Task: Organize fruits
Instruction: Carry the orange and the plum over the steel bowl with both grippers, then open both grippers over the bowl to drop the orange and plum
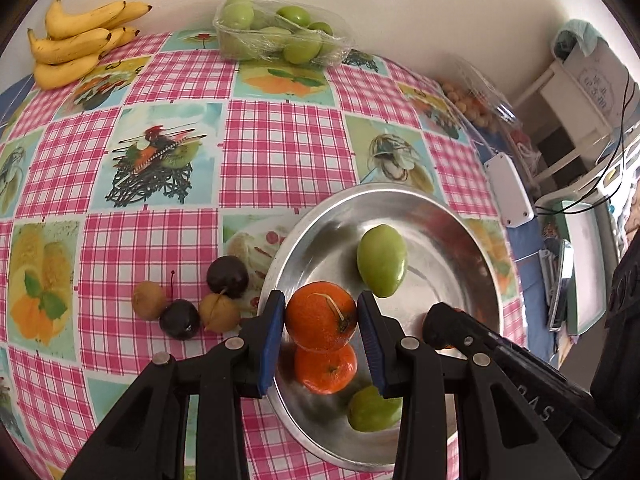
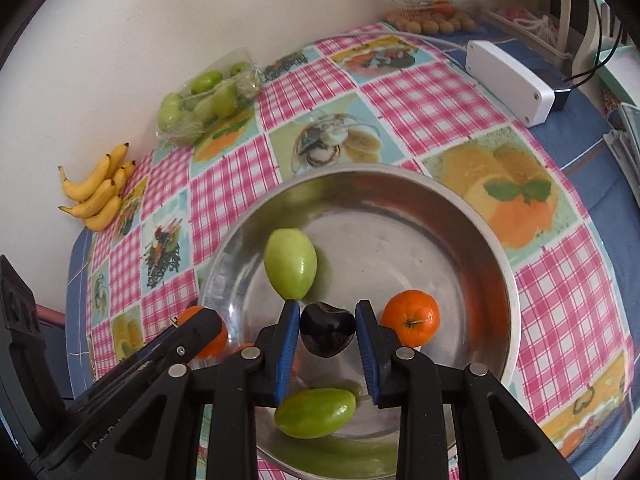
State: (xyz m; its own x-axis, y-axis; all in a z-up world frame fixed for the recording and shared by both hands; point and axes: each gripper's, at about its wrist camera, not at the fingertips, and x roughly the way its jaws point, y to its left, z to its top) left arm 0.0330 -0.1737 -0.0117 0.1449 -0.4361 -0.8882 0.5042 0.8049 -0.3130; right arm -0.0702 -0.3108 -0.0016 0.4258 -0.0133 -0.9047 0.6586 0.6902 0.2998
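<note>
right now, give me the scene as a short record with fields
left gripper: shut on a tangerine, above the metal bowl
right gripper: shut on a dark plum, above the bowl
in bowl: two green fruits, one tangerine
loose on tablecloth: two dark plums, two small brown fruits
by wall: bananas, wrapped tray of green fruit

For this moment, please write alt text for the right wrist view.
The right tool grips a dark plum above a metal bowl holding two green fruits and a tangerine. Bananas lie far left on the checked cloth.
</note>
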